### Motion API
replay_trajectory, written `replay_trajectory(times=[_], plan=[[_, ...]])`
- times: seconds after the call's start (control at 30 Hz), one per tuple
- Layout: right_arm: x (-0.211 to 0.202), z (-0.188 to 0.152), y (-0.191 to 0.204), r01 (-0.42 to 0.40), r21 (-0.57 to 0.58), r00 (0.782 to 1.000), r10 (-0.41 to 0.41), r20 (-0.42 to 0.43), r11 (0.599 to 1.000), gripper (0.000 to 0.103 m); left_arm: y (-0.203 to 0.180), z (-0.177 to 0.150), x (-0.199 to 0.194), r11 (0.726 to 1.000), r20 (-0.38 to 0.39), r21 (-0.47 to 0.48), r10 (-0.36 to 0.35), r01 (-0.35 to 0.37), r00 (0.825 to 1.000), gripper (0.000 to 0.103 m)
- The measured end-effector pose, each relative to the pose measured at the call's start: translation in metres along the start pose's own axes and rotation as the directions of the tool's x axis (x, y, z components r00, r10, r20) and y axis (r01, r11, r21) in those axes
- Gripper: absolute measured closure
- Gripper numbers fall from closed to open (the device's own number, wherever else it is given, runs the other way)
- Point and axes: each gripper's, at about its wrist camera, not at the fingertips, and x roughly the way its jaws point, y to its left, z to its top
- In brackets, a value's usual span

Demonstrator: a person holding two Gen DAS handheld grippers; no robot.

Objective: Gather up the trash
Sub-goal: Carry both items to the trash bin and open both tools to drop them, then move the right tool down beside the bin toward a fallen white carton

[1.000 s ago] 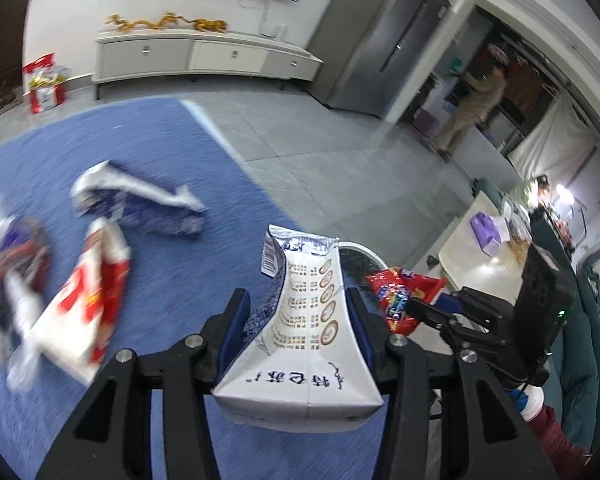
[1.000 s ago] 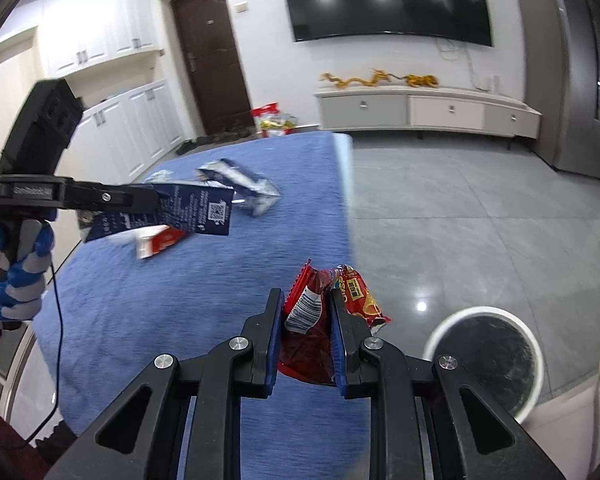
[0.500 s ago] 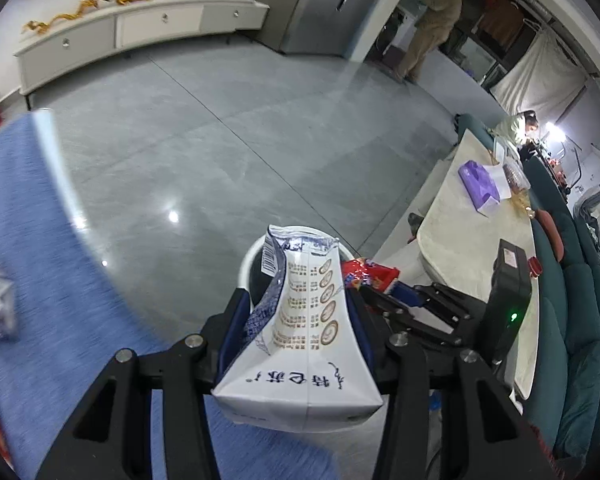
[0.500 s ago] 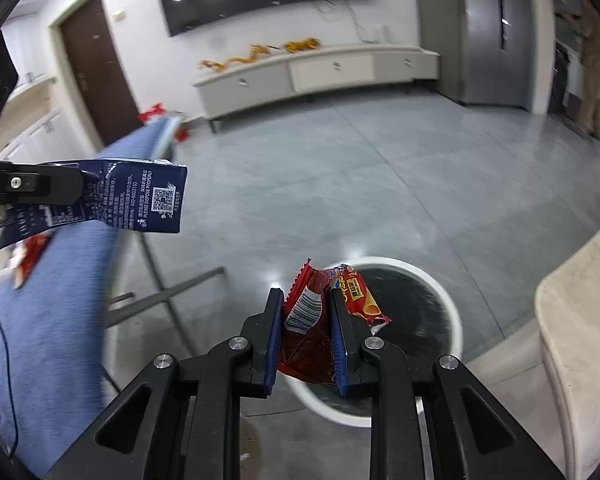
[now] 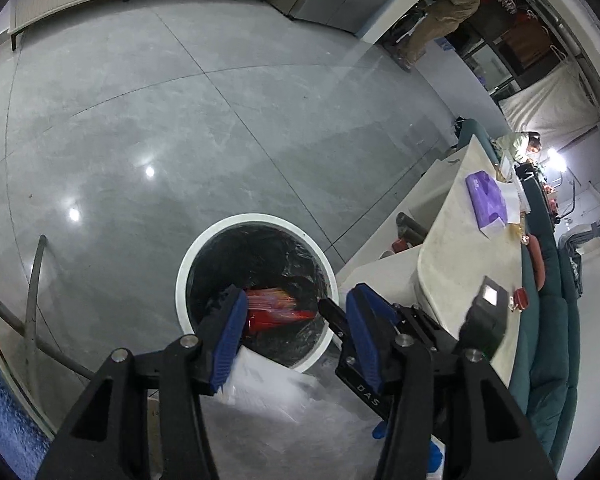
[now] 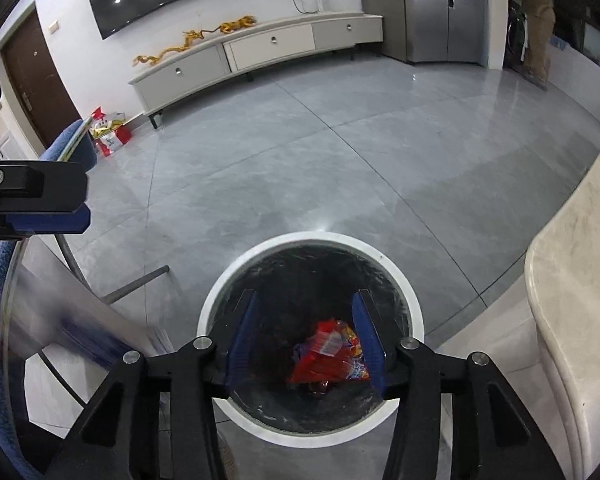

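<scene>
Two black grippers with blue rubber pads hang over a round bin (image 6: 410,308) that has a smooth white rim and a crinkled, glossy black liner. The bin stands on polished grey floor tiles (image 5: 140,120), beside a pale stone-like tabletop (image 5: 472,248).

Inside the bin lies a crumpled red snack wrapper (image 6: 328,356), shiny foil with blue and yellow print; in the left wrist view it shows as a blurred red streak (image 5: 276,312). Its long axis cannot be told.

The right gripper (image 6: 306,336) has its jaws spreading, and the wrapper sits below and clear of the pads, no longer pinched.

The left gripper (image 5: 292,340) is likewise letting its jaws widen. A white carton (image 5: 268,384), smeared by motion blur, shows low between them, its near edge against the left pad and over the bin's near rim. Whether the pads press on it cannot be told, nor which way it points.

A purple tissue pack (image 5: 486,204) rests on the tabletop.
</scene>
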Motion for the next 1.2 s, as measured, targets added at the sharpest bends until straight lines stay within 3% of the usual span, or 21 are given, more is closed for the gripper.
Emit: replay_trajectory(times=[0.07, 0.27, 0.47, 0.63, 0.73, 0.83, 0.97, 1.2], plan=[[0.0, -0.002, -0.001, 0.006, -0.007, 1.0, -0.006, -0.003, 1.0, 0.046, 0.0, -0.002, -0.006, 1.0, 0.009, 0.006, 0.001, -0.001, 1.0, 0.053], [-0.009, -0.002, 0.004, -0.003, 0.011, 1.0, 0.003, 0.007, 1.0, 0.046, 0.001, -0.01, -0.038, 1.0, 0.049, 0.007, -0.007, 0.007, 0.999, 0.053], [-0.039, -0.015, 0.017, -0.045, -0.022, 0.998, 0.045, 0.04, 0.999, 0.046, 0.002, -0.031, -0.087, 0.997, 0.115, 0.069, 0.022, -0.03, 0.993, 0.053], [-0.052, -0.053, 0.015, -0.1, -0.013, 0.994, 0.101, 0.03, 0.995, 0.046, 0.028, -0.061, -0.12, 0.995, 0.132, 0.078, 0.049, -0.06, 0.99, 0.053], [-0.04, -0.09, 0.013, -0.135, -0.004, 0.99, 0.135, -0.029, 0.991, 0.046, 0.048, -0.077, -0.137, 0.994, 0.145, 0.068, 0.074, -0.084, 0.987, 0.053], [-0.01, -0.133, 0.014, -0.171, 0.017, 0.977, 0.172, -0.13, 0.985, 0.046, 0.068, -0.091, -0.151, 0.994, 0.158, 0.036, 0.1, -0.107, 0.982, 0.053], [0.047, -0.191, 0.018, -0.215, 0.081, 0.938, 0.229, -0.26, 0.973, 0.046, 0.092, -0.107, -0.163, 0.987, 0.175, -0.008, 0.16, -0.161, 0.972, 0.053], [0.127, -0.23, 0.048, -0.307, 0.142, 0.867, 0.338, -0.367, 0.941, 0.046, 0.127, -0.125, -0.188, 0.977, 0.204, -0.135, 0.19, -0.164, 0.961, 0.053]])
